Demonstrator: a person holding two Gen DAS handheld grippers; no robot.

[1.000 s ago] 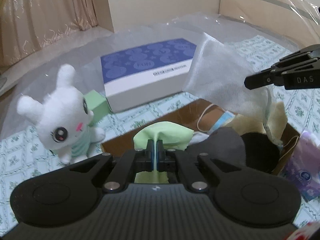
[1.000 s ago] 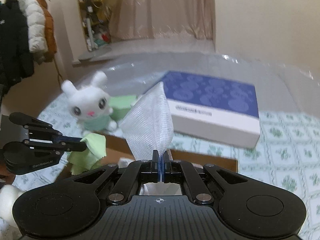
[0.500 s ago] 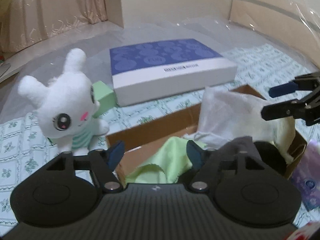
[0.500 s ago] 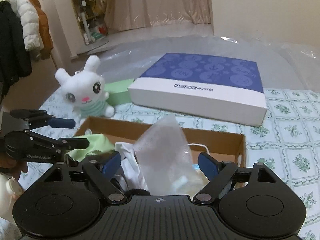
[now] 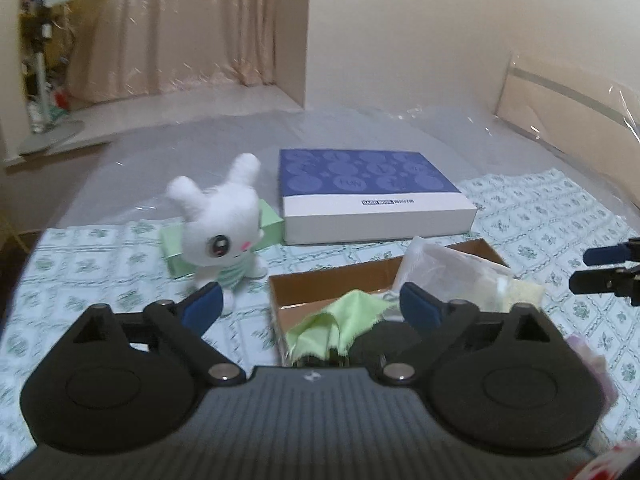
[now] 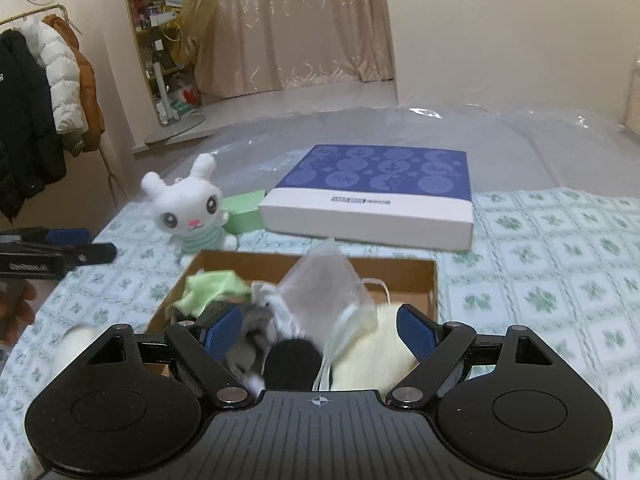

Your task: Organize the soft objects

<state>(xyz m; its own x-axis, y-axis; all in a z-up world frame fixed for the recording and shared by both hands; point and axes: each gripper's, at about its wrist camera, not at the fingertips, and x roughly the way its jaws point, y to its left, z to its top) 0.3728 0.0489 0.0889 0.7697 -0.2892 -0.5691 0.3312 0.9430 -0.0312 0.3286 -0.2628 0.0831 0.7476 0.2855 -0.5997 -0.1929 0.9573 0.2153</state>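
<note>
A brown cardboard box [image 6: 400, 270] [image 5: 320, 280] on the bed holds soft things: a green cloth [image 6: 212, 286] [image 5: 340, 320], a white gauzy cloth [image 6: 328, 286] [image 5: 444, 264], a cream cloth [image 6: 368, 356], a black round piece [image 6: 292, 364] and a face mask. My left gripper [image 5: 310, 306] is open and empty over the box's left end; it also shows in the right wrist view [image 6: 76, 244]. My right gripper [image 6: 320, 330] is open and empty above the box's front; it also shows in the left wrist view [image 5: 604, 268]. A white plush bunny [image 6: 188, 212] [image 5: 220, 220] sits left of the box.
A blue and white flat box [image 6: 376, 196] [image 5: 372, 196] lies behind the cardboard box. A light green box [image 6: 240, 216] [image 5: 224, 240] stands behind the bunny. A purple tissue pack [image 5: 592, 360] lies at the right. Clear plastic sheet covers the far bed. Coats hang at the left [image 6: 36, 96].
Both grippers opened. The green cloth dropped from the left one and the white gauzy cloth from the right one into the box. Both grippers then rose and drew back.
</note>
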